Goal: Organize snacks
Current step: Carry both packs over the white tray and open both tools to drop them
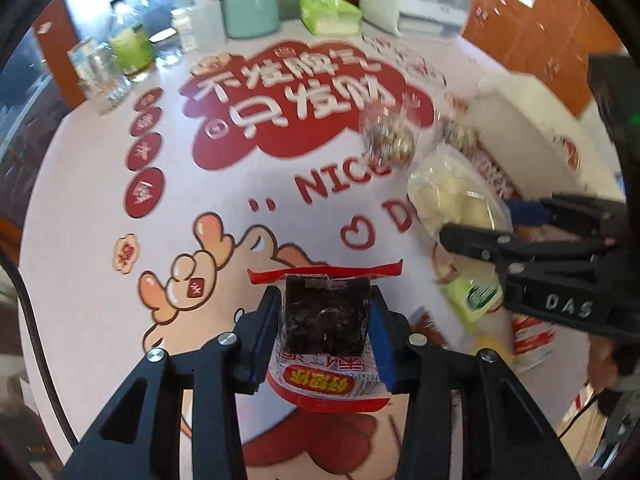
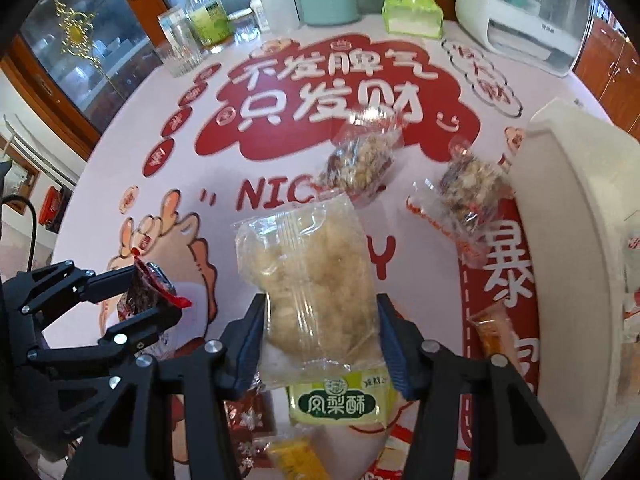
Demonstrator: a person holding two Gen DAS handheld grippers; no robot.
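Snacks are in both grippers: left gripper (image 1: pixel 324 320) pinches a red-edged dark snack packet (image 1: pixel 324 316); right gripper (image 2: pixel 320 332) clamps a clear pale pastry packet (image 2: pixel 308 280) lengthwise, nearer the white tray (image 2: pixel 568 216), probably their destination.

Between your left fingers (image 1: pixel 276 332) sits a dark snack (image 1: pixel 325 314) in a red-edged wrapper, pinched at its sides. Between your right fingers (image 2: pixel 250 340) is a clear-wrapped pale pastry (image 2: pixel 310 280), standing past the tips. Two nut bars (image 2: pixel 362 160) lie beyond them.
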